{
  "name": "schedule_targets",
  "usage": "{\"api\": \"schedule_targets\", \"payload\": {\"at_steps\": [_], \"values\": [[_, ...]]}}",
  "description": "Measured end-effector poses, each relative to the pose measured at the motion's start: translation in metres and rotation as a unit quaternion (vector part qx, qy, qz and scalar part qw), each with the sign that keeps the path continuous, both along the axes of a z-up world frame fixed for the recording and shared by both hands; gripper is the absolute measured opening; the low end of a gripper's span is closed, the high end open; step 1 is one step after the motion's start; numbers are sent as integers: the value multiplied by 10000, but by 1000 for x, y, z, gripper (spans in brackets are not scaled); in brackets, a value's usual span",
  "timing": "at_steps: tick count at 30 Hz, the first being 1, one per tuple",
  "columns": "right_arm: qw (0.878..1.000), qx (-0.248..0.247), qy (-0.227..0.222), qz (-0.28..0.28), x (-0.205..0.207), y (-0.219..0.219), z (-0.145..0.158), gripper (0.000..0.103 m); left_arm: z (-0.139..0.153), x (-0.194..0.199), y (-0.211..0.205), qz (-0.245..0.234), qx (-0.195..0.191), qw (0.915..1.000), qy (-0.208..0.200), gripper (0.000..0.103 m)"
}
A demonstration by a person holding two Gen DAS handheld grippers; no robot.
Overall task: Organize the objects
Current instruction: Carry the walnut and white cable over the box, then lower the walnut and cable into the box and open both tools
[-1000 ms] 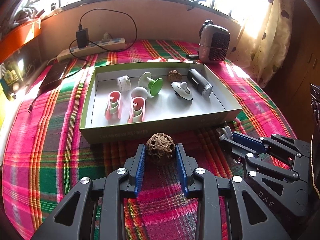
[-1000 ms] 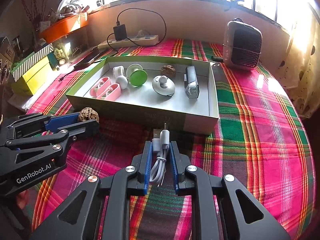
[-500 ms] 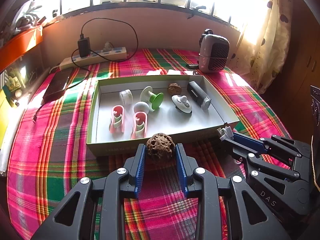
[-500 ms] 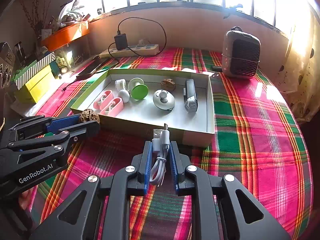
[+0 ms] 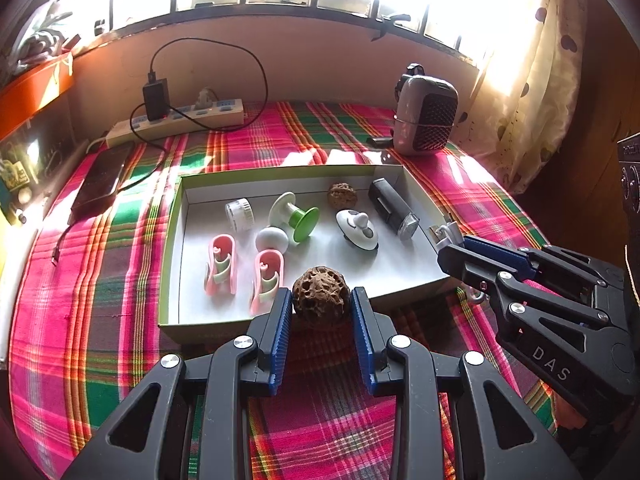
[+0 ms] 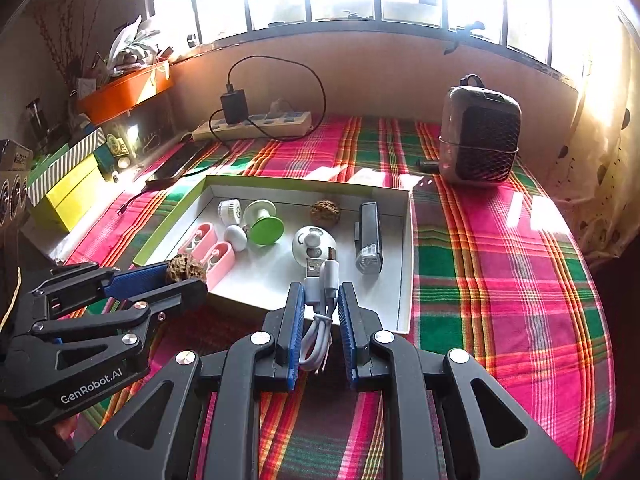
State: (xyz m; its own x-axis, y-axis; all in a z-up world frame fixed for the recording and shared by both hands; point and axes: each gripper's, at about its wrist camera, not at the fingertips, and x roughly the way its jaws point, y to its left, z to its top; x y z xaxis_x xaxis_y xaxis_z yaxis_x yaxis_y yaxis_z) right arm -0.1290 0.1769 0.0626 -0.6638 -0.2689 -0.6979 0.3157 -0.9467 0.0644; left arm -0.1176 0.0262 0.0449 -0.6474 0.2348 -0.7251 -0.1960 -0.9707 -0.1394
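Plaid-covered counter [image 5: 100, 280] is carrying everything — a power strip [image 5: 180, 122] along the far edge under the window, a small heater-like unit [image 5: 426, 120] at the far right corner.

Shallow green-rimmed box [image 5: 172, 260] is sitting mid-counter, serving as the collecting tray. Already lying inside: a dark light-like bar [image 5: 392, 210] along the right wall, a white round gadget [image 5: 358, 230] beside it, a green-and-white spool [image 5: 296, 216] in the middle, two pink clips [image 5: 244, 270] toward the near left corner, a white egg shape [image 5: 272, 239], a small white cap [image 5: 239, 211], and one brown nut [image 5: 341, 195] near the far wall.

Left tool [image 5: 320, 320] is gripping a second pitted walnut [image 5: 320, 300] across its widest part, so the round shell is not likely to roll out; it is hovering over the box's near rim, seemingly bound for the interior — perhaps to join its twin.

Right tool [image 6: 320, 308] is clamping tight on a coiled white USB cable [image 6: 320, 292], plugs pointing forward, loop trailing back between the blue pads [image 6: 296, 332]. Pinching the bundle mid-coil is keeping it from unravelling. It is hanging over the near right part of the box, above bare floor that looks free for it.
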Motion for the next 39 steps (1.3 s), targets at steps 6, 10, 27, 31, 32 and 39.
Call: {"api": "schedule_targets", "payload": {"at_steps": [6,10,27,31,32,39], "values": [[9999,-85,-84,-29,-24,3,0,18,-2,-13,3,-9,37,10000,-49,28],[9996,-254,-158,-17,-40,4,-3,18,-6,-23,6,4,30,9999,-101,28],[9982,-181,-579,23,-70,3,-32,18,-24,-49,17,-28,-94,9994,-346,28],[9982,-137,-590,-18,-73,4,-35,18,-28,-52,18,-38,-123,9992,-386,28],[9982,-126,-587,-18,-73,4,-36,18,-29,-53,18,-40,-130,9991,-401,28],[9984,59,-553,-55,-76,2,-40,19,-33,-56,20,-35,-145,9989,-448,28]]}}
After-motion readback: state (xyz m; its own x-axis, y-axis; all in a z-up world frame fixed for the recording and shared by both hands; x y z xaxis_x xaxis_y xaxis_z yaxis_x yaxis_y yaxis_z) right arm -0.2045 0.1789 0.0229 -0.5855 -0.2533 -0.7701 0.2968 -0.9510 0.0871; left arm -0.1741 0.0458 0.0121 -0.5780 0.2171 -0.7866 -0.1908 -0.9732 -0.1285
